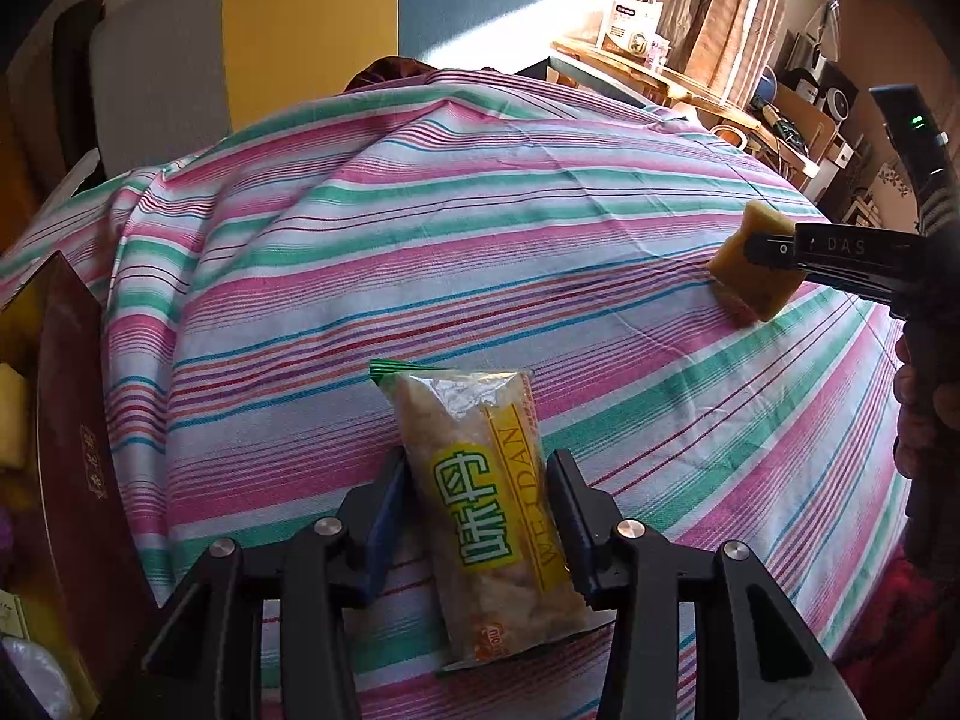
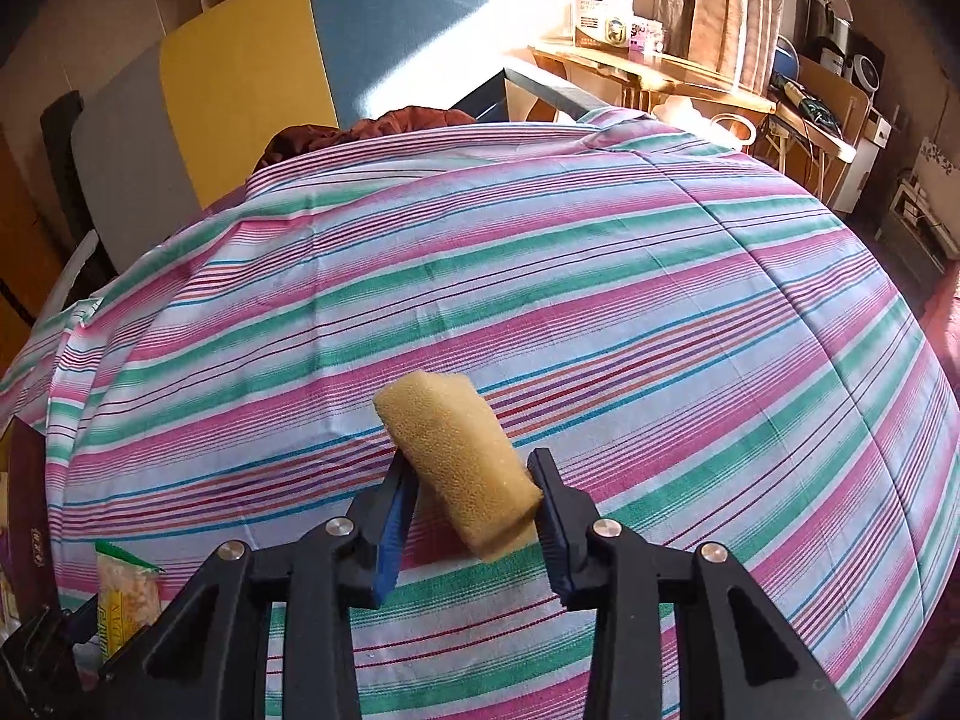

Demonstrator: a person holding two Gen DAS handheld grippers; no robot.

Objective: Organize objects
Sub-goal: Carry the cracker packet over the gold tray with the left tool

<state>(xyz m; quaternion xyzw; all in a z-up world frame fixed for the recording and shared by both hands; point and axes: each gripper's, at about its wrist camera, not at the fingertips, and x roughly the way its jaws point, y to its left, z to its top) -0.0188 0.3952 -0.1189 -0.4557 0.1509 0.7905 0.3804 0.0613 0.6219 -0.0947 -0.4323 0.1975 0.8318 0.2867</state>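
Note:
A clear snack packet (image 1: 480,516) with a yellow label lies lengthwise between the fingers of my left gripper (image 1: 480,461), which is shut on it just over the striped cloth (image 1: 420,240). The same packet (image 2: 126,588) shows at the bottom left of the right wrist view. A yellow sponge block (image 2: 462,456) sits tilted between both pads of my right gripper (image 2: 470,459), which is shut on it. From the left wrist view the sponge (image 1: 753,282) hangs in the right gripper (image 1: 774,249) close above the cloth at the right, with a person's hand (image 1: 918,420) behind it.
A dark maroon box (image 1: 66,450) stands open at the left edge with pale yellow things (image 1: 12,414) inside. Behind the cloth lie a brown bundle (image 2: 372,132) and a yellow and blue panel (image 2: 312,30). A wooden shelf (image 2: 660,75) with cartons stands at the back right.

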